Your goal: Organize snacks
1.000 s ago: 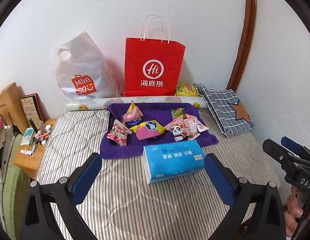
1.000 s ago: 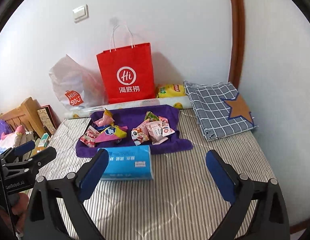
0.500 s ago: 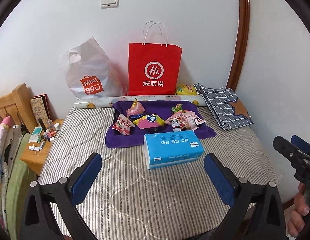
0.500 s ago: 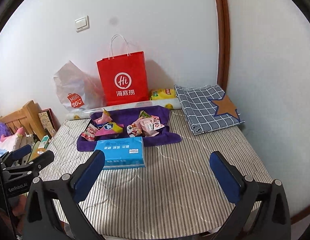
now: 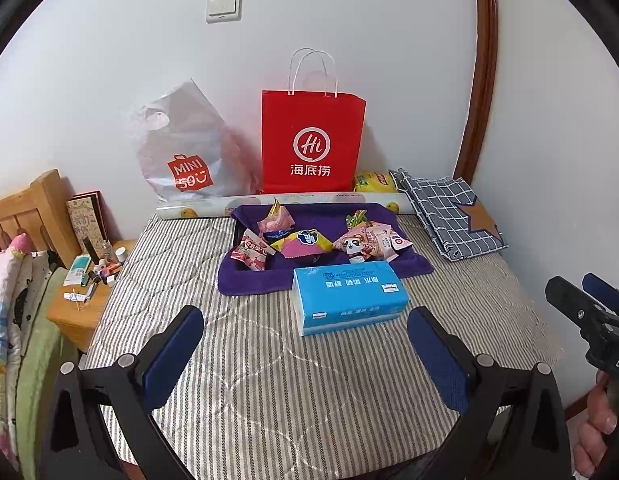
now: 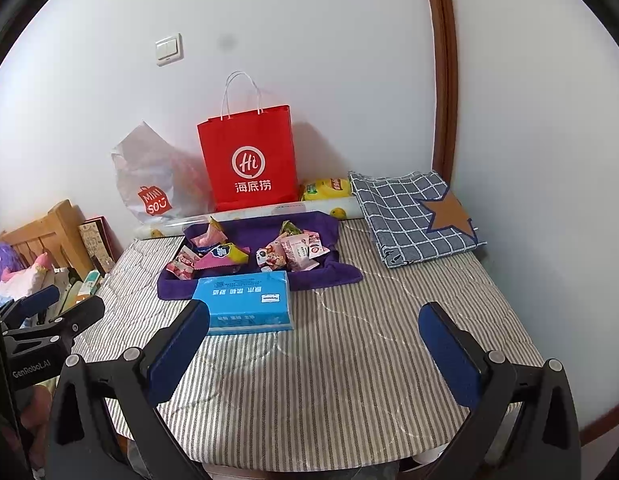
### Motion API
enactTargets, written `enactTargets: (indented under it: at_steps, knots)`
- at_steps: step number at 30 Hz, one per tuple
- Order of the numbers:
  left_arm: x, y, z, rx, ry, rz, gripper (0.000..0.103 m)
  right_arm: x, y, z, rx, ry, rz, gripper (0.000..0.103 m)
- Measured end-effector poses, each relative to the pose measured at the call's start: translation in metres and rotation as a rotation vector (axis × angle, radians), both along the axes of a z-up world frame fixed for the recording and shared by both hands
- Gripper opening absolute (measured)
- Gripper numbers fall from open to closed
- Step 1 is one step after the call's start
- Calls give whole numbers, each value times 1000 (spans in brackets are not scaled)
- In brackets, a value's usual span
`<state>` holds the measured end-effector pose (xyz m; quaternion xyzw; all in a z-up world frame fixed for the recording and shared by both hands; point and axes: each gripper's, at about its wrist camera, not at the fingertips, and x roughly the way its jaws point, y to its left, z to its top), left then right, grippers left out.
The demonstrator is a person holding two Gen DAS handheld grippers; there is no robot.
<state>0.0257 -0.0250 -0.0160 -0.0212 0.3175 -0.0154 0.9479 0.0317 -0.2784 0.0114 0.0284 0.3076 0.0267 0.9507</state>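
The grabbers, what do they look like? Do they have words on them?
Both are black frames with round silver bolts and two fingers padded in dark blue. The left gripper reads "GenRobot.AI" on its side, seen from the right camera. The right gripper shows white letters "DA", cut off. No sleeves show.

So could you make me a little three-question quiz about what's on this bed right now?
1. True or false: the blue tissue pack lies behind the red paper bag.
2. What do the snack packets sit on: A purple cloth, B checked cloth, C bare mattress?
3. Are the left gripper jaws open or shut?

Key: 1 false, it lies in front; 2 A, the purple cloth; 3 open.
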Motion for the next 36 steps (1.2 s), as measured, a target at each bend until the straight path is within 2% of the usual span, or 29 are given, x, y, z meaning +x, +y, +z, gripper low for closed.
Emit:
enactTargets:
  at_steps: [36]
  knots:
    - [-4,-3,-1,-6,3,-10,103,-8,-7,2,8,-7,-10,103]
